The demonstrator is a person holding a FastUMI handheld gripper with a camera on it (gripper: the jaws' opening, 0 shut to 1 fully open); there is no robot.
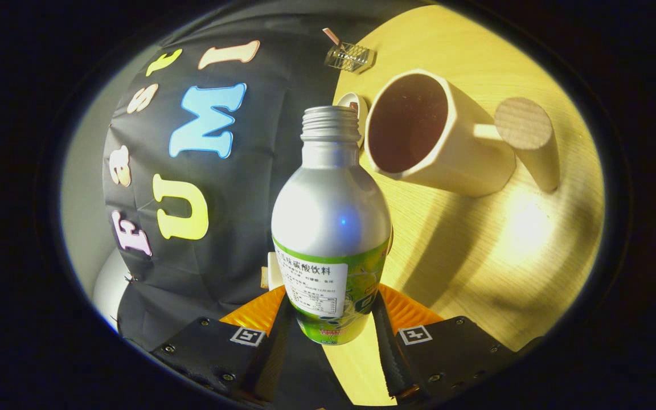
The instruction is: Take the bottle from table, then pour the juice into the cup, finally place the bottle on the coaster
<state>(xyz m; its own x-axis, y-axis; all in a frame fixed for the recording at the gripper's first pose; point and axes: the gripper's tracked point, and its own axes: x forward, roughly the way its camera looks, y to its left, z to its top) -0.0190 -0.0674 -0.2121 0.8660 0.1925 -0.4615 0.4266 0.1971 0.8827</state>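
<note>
An uncapped bottle [331, 228] is gripped on both sides by the hand-held gripper [331, 316]. Beyond its neck, to the right, a cup [447, 142] is seen on the tabletop [504, 256].

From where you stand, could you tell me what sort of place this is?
Probably a staged recording booth: a black cloth wall behind a small wooden table with a cup, while the claw grips an open bottle.

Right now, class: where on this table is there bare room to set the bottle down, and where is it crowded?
The gripper is shut on the bottle. The table is bare between the bottle and the cup. It is crowded beyond the bottle's mouth: the cup, a small white dish and a clear box.
</note>
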